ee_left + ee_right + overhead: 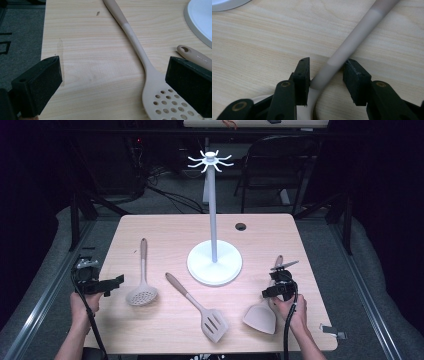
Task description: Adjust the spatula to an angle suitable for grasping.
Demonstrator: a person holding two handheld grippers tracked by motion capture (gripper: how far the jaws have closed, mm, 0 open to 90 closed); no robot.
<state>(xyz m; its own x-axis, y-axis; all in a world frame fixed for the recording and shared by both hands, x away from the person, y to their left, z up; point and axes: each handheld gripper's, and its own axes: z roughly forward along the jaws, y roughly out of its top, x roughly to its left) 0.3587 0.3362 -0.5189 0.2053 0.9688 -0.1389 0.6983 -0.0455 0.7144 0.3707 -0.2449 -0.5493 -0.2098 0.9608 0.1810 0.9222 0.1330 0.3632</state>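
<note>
Two tools work at the near edge of the bench (pixel 165 227), one in each hand. The right tool (pixel 325 75) is low over the solid turner (pixel 261 315), whose blade lies near the front right edge with its handle running away toward the far right. Its jaws straddle the handle just above the blade and stand partly closed; the right pad meets the handle, while contact at the left pad cannot be judged. The left tool (pixel 112 82) is at the near left, jaws wide apart and holding nothing, aimed across the bench surface beside the skimmer (pixel 142 292). A slotted turner (pixel 200 309) lies between skimmer and solid turner, handle angled up-left. Farther back, at bench centre, stands the white rack (pixel 214 262): round base, upright pole, hooks on top.
</note>
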